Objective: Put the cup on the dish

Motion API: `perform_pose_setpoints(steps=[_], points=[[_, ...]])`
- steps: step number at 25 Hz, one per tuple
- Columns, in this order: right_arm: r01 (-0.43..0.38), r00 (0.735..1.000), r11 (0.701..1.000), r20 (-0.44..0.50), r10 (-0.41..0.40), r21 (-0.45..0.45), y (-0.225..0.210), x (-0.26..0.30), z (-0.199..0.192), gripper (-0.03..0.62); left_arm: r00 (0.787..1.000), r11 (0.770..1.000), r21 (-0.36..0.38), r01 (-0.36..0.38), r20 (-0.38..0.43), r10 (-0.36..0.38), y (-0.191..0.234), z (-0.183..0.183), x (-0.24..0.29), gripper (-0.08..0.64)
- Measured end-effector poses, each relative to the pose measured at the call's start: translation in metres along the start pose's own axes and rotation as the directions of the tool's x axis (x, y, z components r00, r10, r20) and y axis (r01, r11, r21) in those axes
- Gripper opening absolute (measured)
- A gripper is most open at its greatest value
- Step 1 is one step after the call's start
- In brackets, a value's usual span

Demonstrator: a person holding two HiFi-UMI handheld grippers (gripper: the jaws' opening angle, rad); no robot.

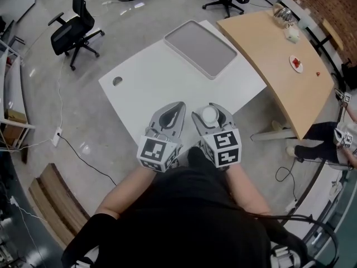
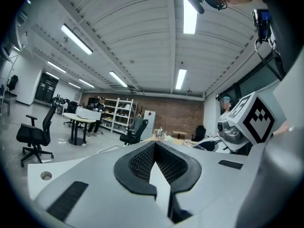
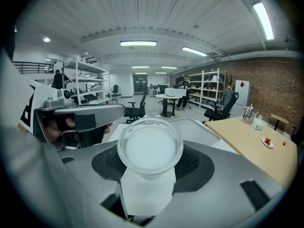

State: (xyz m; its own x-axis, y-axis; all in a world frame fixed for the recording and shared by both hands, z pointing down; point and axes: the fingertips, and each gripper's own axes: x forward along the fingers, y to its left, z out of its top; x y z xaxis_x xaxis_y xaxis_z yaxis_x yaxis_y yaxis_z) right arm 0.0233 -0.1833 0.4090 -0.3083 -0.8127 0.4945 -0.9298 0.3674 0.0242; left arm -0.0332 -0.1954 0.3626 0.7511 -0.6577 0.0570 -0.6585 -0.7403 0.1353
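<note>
Cup (image 3: 150, 148), a clear plastic one with its round mouth turned toward the right gripper view, is sitting pinched between the dark pads of the right gripper (image 1: 211, 115), whose jaws are pressing on its sides. Just beside it, to the left in the head view, the left gripper (image 1: 174, 113) is holding nothing, its jaws meeting at the tips with only a thin wedge of white tabletop showing between the pads. Both grippers are hanging side by side in the lower middle of the head view, their marker cubes (image 1: 159, 152) facing up, with the person's arms reaching in from the bottom edge. They are hovering at the near corner of the white table (image 1: 150, 85), which is stretching away toward the upper middle of that view. The dish (image 1: 201, 49), a flat gray rectangular tray with a raised rim, is lying at the table's far end, well apart from the cup and bare. A wooden table (image 1: 273, 54) is butting up against the white one at upper right, carrying a small plate (image 1: 296, 63) and some tableware near its far end. A black office chair (image 1: 75, 27) is standing on the gray floor at upper left.
</note>
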Motion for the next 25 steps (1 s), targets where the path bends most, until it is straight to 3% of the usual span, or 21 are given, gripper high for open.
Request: perform_pose_setpoints(steps=[6, 12, 25], points=[[-0.003, 1.0, 1.0, -0.019, 0.003, 0.017, -0.033, 0.023, 0.001, 0.255, 1.0, 1.0, -0.013, 0.021, -0.016, -0.021, 0.001, -0.002, 0.041, 0.0], [-0.002, 1.0, 1.0, -0.028, 0.003, 0.03, -0.095, 0.052, 0.01, 0.255, 0.999, 1.0, -0.025, 0.02, -0.043, -0.021, 0.0, -0.002, 0.103, 0.0], [-0.033, 0.998, 0.999, -0.054, 0.033, 0.016, -0.229, 0.161, 0.012, 0.255, 0.989, 0.995, -0.038, -0.091, -0.118, 0.086, 0.053, -0.056, 0.263, 0.0]])
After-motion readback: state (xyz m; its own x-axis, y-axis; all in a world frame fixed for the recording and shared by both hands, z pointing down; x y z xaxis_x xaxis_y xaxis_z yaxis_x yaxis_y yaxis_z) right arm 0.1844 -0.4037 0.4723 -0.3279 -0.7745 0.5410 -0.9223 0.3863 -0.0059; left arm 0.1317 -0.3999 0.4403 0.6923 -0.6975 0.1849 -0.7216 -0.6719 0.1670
